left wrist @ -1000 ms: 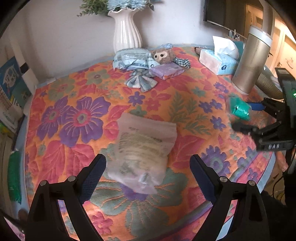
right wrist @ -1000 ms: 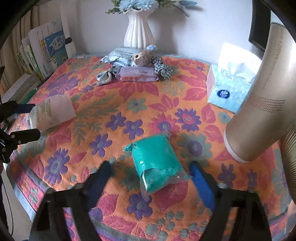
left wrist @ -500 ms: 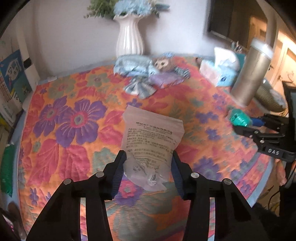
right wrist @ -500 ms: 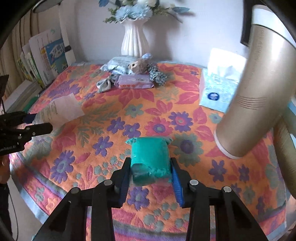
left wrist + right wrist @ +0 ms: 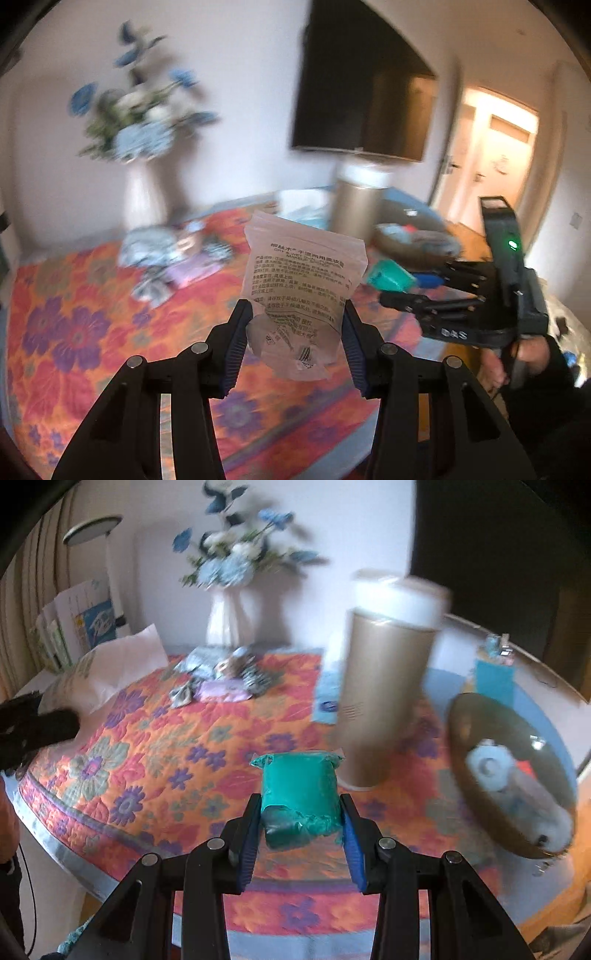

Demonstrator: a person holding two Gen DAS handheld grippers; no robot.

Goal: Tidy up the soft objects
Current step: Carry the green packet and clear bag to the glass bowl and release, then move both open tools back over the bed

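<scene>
My left gripper (image 5: 293,343) is shut on a clear plastic bag with printed text (image 5: 301,288) and holds it up above the flowered tablecloth (image 5: 81,314). My right gripper (image 5: 300,834) is shut on a teal soft packet (image 5: 301,794) and holds it above the cloth near the table's front edge. The right gripper and its teal packet (image 5: 389,277) also show in the left wrist view at right. The bag (image 5: 110,668) shows at left in the right wrist view. A pile of soft things (image 5: 221,675) lies in front of the white vase (image 5: 227,616).
A tall gold cylinder with a white top (image 5: 380,701) stands right of centre. A tissue box (image 5: 327,698) sits behind it. A dark bowl with items (image 5: 509,779) is at the right. Books and papers (image 5: 77,627) stand at the left.
Both grippers went from open to shut on their packets about half a second ago. Both have since lifted them off the cloth, and the views now tilt upward.
</scene>
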